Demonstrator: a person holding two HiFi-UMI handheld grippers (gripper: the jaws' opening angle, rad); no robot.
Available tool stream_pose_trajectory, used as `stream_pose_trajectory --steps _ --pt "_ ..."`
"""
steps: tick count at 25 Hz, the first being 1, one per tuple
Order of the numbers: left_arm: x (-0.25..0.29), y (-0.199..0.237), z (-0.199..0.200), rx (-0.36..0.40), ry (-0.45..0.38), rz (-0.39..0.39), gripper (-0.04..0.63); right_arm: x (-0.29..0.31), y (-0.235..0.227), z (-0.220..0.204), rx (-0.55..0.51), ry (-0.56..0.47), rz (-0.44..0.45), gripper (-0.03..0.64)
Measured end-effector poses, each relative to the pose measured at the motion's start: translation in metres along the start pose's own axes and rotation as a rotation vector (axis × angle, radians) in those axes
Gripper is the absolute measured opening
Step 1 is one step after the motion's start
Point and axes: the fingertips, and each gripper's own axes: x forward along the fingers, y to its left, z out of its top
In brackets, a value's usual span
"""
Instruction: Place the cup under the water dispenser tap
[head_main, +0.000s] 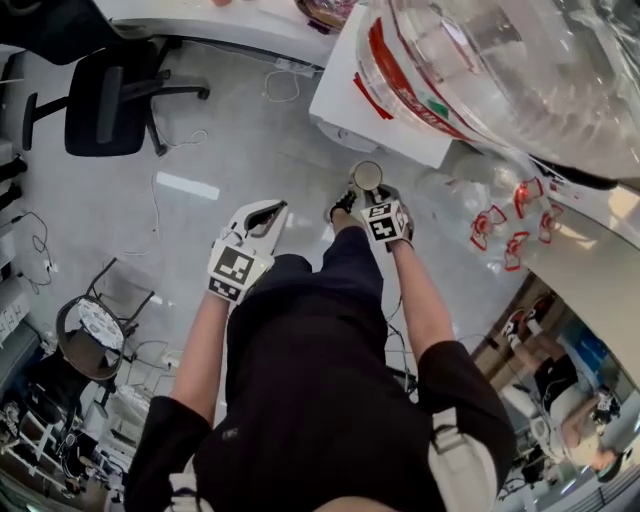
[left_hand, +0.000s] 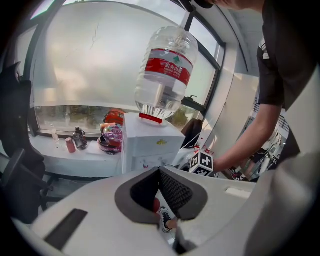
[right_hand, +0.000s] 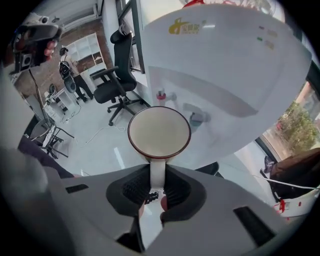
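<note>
My right gripper (right_hand: 157, 172) is closed on the handle (right_hand: 157, 167) of the cup (right_hand: 159, 132). Both pads press the handle's sides, and the cup sticks out past the fingertips with its open mouth facing the gripper's camera. The cup is pale inside with a dark rim. It hangs in the air, held only by me, right in front of the white dispenser (right_hand: 220, 75).

In the right gripper view the red tap (right_hand: 161, 95) shows just above the cup's rim. A second, greyer tap (right_hand: 196, 117) sits off to the right of the rim. The cup seems close to both, but from this angle I can't tell whether it is directly beneath either one.

In the head view my right arm reaches out and down toward the dispenser's front. The big clear bottle (head_main: 500, 60) with the red label stands upended on top of the dispenser.

My left gripper (left_hand: 160, 172) is off to the left, well apart from the cup and the dispenser. Its jaws are closed tip to tip with nothing between them. It faces the dispenser from the side, and its view catches the right gripper's marker cube (left_hand: 201, 162).

An office chair (head_main: 105, 100) stands on the floor (head_main: 230, 140) behind.
</note>
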Motion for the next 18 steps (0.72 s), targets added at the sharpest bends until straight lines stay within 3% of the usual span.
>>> stream_pose_trajectory --steps 5,18 --pt "-0.002 0.003 -0.014 -0.023 0.015 0.021 -0.006 0.031 -0.008 -0.023 0.023 0.077 -0.007 0.046" --pt "-0.007 0.004 -0.067 -0.055 0.056 0.074 -0.006 0.101 -0.032 -0.031 0.102 0.085 -0.076 0.046"
